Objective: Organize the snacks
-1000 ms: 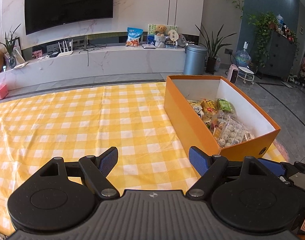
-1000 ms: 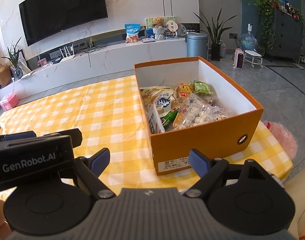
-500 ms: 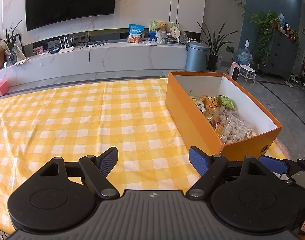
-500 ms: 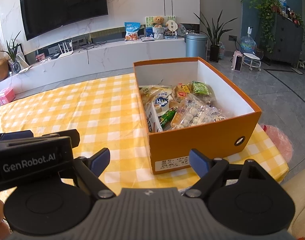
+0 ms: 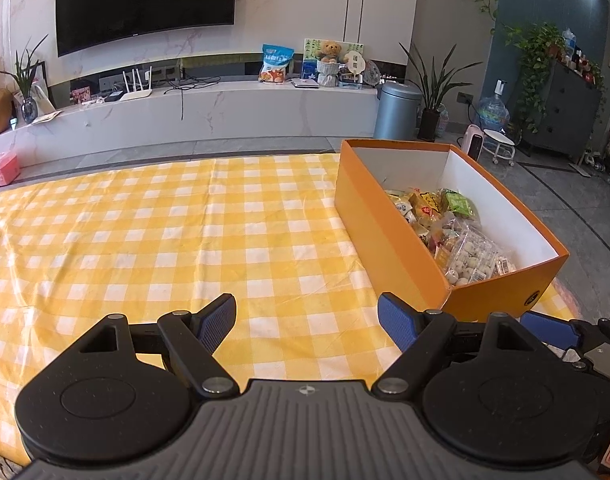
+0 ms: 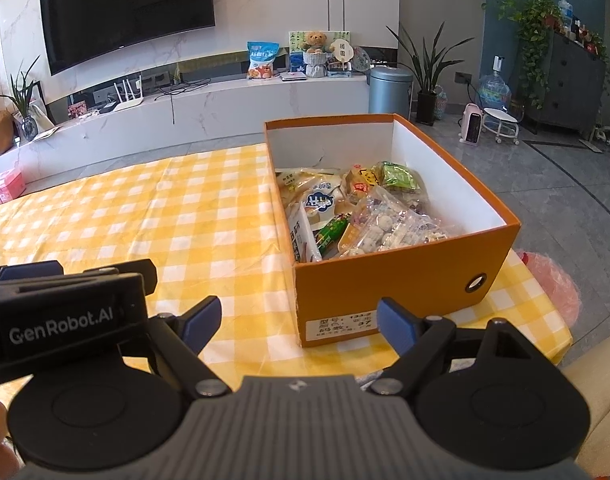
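An orange box point(image 5: 379, 224) with a white inside stands on the right of the yellow checked tablecloth point(image 5: 165, 232); it also shows in the right wrist view point(image 6: 405, 276). Several snack packets point(image 6: 357, 208) lie inside it, among them a clear bag of small round sweets point(image 5: 471, 256) and a green packet point(image 6: 399, 176). My left gripper point(image 5: 307, 322) is open and empty, above the cloth near the front edge, left of the box. My right gripper point(image 6: 297, 324) is open and empty, in front of the box's near end.
The left gripper's body point(image 6: 61, 312) sits at the left of the right wrist view. A pink bag point(image 6: 553, 284) lies by the table's right edge. Beyond the table are a white marble TV bench point(image 5: 185, 116), a grey bin point(image 5: 397, 110) and plants.
Both grippers have drawn back and risen a little from the box, so the box looks slightly farther off. Both stay open and empty.
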{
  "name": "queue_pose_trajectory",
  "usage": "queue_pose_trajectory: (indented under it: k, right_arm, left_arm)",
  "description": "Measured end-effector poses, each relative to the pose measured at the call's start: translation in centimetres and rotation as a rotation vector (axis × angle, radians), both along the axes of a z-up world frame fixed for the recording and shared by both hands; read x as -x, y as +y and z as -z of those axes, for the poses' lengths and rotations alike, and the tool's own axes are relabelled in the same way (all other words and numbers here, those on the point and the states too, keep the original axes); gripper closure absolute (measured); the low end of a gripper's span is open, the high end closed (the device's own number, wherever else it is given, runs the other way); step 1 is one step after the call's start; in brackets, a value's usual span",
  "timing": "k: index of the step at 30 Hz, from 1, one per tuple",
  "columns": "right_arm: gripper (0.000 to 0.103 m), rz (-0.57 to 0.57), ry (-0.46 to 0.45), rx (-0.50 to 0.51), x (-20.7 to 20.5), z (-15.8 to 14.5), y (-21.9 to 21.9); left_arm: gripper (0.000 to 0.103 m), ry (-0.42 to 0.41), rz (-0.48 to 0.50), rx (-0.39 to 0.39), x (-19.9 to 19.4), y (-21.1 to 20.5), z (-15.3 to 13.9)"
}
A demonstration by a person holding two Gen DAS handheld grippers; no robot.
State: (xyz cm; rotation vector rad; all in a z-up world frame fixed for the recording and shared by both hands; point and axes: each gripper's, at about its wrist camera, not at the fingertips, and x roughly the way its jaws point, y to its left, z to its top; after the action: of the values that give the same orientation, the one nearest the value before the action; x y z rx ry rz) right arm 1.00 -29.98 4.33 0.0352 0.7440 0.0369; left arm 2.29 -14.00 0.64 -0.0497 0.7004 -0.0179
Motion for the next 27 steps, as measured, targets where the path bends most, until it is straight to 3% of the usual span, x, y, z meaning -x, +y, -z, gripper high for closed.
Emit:
queue_pose_trajectory:
  k: [27]
  right_arm:
    - [0.022, -0.016, 0.011, 0.008, -0.07, 0.29, 0.92]
  left_arm:
    - [0.008, 0.013, -0.014, 0.010, 0.10, 0.99, 0.50]
